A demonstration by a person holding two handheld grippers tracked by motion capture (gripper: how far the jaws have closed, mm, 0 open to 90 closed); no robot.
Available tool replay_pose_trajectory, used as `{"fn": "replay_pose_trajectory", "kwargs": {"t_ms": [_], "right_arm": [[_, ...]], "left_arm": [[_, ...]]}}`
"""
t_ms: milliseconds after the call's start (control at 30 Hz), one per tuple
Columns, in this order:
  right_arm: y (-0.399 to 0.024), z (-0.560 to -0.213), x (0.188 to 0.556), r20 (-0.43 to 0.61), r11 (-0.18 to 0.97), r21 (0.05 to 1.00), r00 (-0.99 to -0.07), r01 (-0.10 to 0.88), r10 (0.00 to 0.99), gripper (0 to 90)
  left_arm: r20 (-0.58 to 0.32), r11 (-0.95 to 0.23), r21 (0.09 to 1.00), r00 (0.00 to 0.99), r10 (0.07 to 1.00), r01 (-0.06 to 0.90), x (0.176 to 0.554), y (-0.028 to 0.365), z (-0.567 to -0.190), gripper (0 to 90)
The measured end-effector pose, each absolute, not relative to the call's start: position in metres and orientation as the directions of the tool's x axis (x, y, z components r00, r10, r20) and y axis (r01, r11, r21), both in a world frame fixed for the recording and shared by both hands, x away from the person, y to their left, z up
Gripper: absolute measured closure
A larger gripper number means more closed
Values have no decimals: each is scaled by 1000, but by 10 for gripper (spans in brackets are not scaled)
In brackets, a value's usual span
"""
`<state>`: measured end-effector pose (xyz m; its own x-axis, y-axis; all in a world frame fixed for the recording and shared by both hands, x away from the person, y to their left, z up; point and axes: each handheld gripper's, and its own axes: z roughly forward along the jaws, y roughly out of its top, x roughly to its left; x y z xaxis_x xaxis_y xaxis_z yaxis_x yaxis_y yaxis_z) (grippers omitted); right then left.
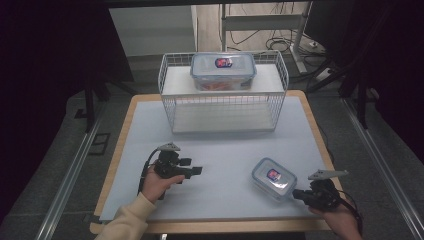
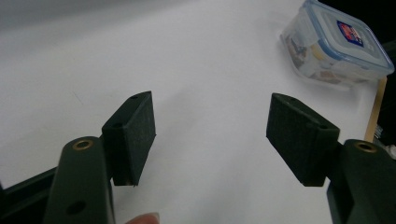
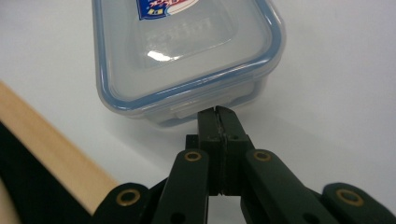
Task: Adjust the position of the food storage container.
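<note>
A clear lidded container (image 1: 273,178) with a blue rim and a red-blue label lies on the white mat at the front right. My right gripper (image 1: 298,194) is shut, its tips touching the container's near end. In the right gripper view the closed jaws (image 3: 217,114) press just under the lid's end flap of the container (image 3: 187,56); whether they pinch the flap I cannot tell. My left gripper (image 1: 191,166) hovers at the front left, open, with nothing between its pads (image 2: 210,107). The left gripper view shows the container (image 2: 336,44) far off at the upper right.
A white wire rack (image 1: 223,107) stands at the back of the table. A second, larger lidded container (image 1: 223,70) sits on its top shelf. The wooden table edge (image 1: 320,135) frames the mat. Cables and metal legs lie on the floor behind.
</note>
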<state>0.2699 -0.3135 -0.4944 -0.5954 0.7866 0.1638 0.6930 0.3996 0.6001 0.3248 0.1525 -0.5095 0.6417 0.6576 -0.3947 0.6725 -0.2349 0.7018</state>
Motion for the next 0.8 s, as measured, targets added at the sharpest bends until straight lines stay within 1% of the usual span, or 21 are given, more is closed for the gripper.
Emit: {"fn": "replay_pose_trajectory", "kwargs": {"t_ms": [200, 233, 367, 400, 800], "right_arm": [[-297, -495, 292, 170, 403, 605, -606, 686, 777, 896], [-289, -496, 300, 169, 410, 604, -613, 684, 772, 897], [-278, -497, 311, 168, 417, 606, -622, 677, 765, 896], [-270, -497, 318, 162, 422, 609, -626, 672, 763, 896], [-233, -501, 348, 159, 438, 610, -644, 660, 748, 896]], "left_arm": [[-395, -233, 700, 638, 661, 675, 325, 154, -510, 323], [-395, -231, 700, 636, 663, 675, 325, 155, -510, 323], [-396, -230, 700, 635, 664, 676, 326, 155, -511, 323], [-397, -230, 698, 634, 664, 678, 326, 156, -511, 323], [-398, -226, 696, 629, 668, 681, 327, 157, -512, 323]]}}
